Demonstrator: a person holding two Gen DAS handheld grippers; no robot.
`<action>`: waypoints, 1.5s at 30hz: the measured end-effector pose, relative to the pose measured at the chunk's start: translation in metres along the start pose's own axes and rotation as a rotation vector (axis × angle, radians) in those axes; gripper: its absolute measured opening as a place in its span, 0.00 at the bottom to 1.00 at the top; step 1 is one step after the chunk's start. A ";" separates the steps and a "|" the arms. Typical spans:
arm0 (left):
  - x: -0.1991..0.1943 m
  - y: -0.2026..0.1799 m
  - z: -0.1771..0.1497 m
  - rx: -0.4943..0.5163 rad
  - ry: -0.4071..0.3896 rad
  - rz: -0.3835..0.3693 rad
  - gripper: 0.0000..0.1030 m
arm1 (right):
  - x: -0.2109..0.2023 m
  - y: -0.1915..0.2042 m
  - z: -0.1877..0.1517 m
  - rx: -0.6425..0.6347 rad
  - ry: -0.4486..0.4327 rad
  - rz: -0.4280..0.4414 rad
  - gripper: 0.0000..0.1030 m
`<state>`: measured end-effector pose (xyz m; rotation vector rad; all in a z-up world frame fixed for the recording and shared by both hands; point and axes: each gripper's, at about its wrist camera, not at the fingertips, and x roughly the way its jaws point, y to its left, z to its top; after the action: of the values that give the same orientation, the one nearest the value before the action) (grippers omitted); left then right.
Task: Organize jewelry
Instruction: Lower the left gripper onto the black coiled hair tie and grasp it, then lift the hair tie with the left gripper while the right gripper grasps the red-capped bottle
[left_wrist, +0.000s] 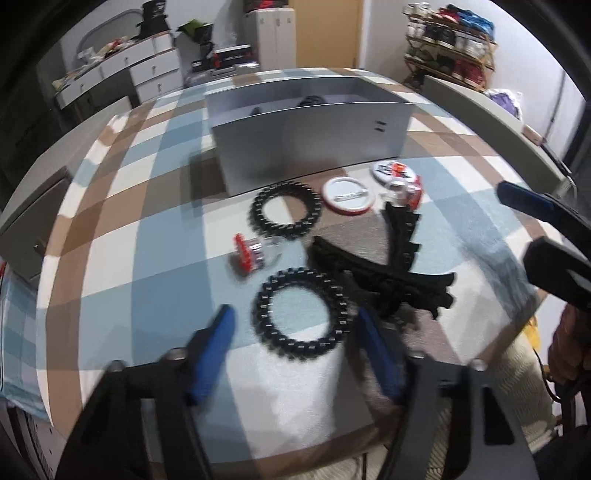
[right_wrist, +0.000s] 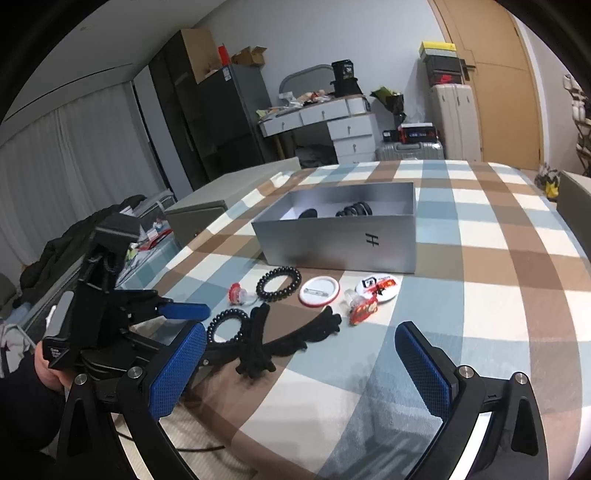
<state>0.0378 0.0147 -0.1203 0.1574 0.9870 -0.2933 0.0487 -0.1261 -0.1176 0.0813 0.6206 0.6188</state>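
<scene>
Nearest, left tongs (left_wrist: 295, 343) apart, blue pads straddling near black bead bracelet (left_wrist: 299, 314) flat on checked desk (left_wrist: 110, 206), no pad pressing it. Right tongs (right_wrist: 301, 369) apart, empty. Judged light, loosely strung, slippery over cloth; best pinched across one side of the ring. Just right of bracelet, black hair clips (left_wrist: 384, 277), stiff and toothed. Beyond bracelet, second bracelet (left_wrist: 286, 210), round badges (left_wrist: 349, 194). Farthest, grey box (left_wrist: 314, 147), open, some pieces inside.
</scene>
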 end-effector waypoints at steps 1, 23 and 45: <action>-0.001 -0.001 0.001 0.004 -0.002 -0.005 0.40 | 0.000 0.000 0.000 0.002 0.001 0.000 1.00; -0.028 0.033 -0.009 -0.127 -0.108 -0.001 0.32 | 0.057 -0.036 0.025 0.162 0.173 -0.085 0.69; -0.028 0.041 -0.007 -0.172 -0.107 0.008 0.32 | 0.078 -0.016 0.023 -0.005 0.222 -0.310 0.22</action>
<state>0.0309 0.0598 -0.1004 -0.0116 0.9003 -0.2064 0.1199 -0.0920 -0.1435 -0.0892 0.8277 0.3311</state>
